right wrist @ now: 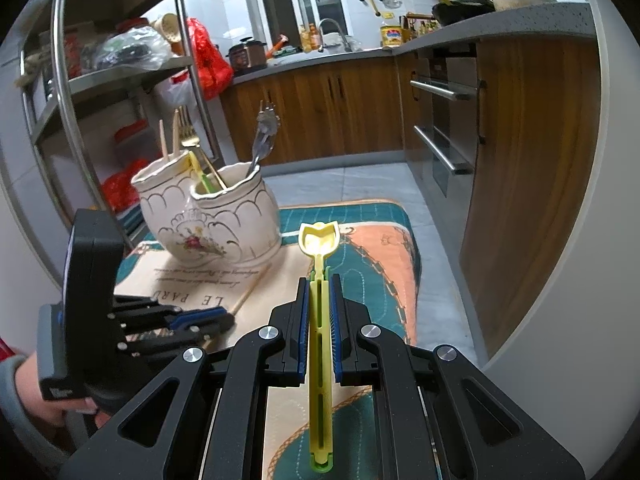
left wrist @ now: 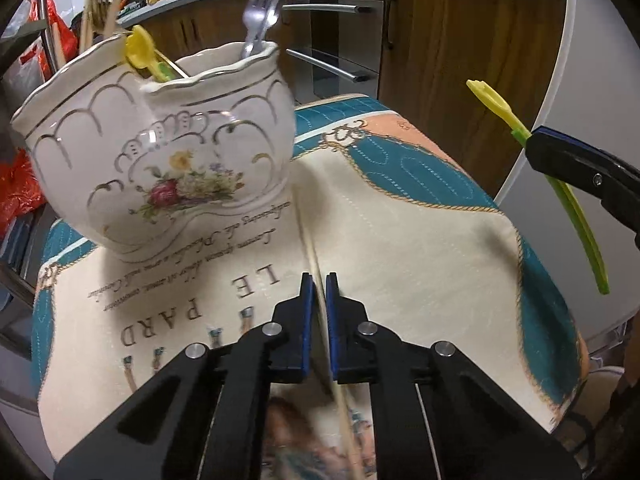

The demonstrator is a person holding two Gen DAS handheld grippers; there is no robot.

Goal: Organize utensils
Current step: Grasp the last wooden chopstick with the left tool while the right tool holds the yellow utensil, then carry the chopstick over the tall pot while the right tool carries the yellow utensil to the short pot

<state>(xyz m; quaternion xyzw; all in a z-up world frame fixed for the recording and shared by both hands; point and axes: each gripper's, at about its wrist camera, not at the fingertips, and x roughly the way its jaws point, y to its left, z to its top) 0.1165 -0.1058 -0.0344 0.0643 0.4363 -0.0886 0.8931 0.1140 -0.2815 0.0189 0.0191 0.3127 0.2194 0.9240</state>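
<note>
The job looks well under way but not finished. The ceramic holder [right wrist: 208, 216], a two-pocket floral pot standing on the printed cloth [left wrist: 400, 240] that covers the table, already carries several pieces: a metal fork [right wrist: 262, 142] in the pocket nearer the oven side, and a gold fork [right wrist: 186, 132], pale sticks and a yellow-green utensil [left wrist: 142, 54] in or at the other pocket. Two pieces remain outside it. The right gripper [right wrist: 320, 312] has its fingers closed on a yellow-green spoon [right wrist: 320, 240], held up in front of the holder and clear of it. The left gripper [left wrist: 319, 304] has its fingers nearly together around a wooden chopstick [right wrist: 252, 286] that lies on the cloth just in front of the holder. Both, I judge, still need dropping in.
</note>
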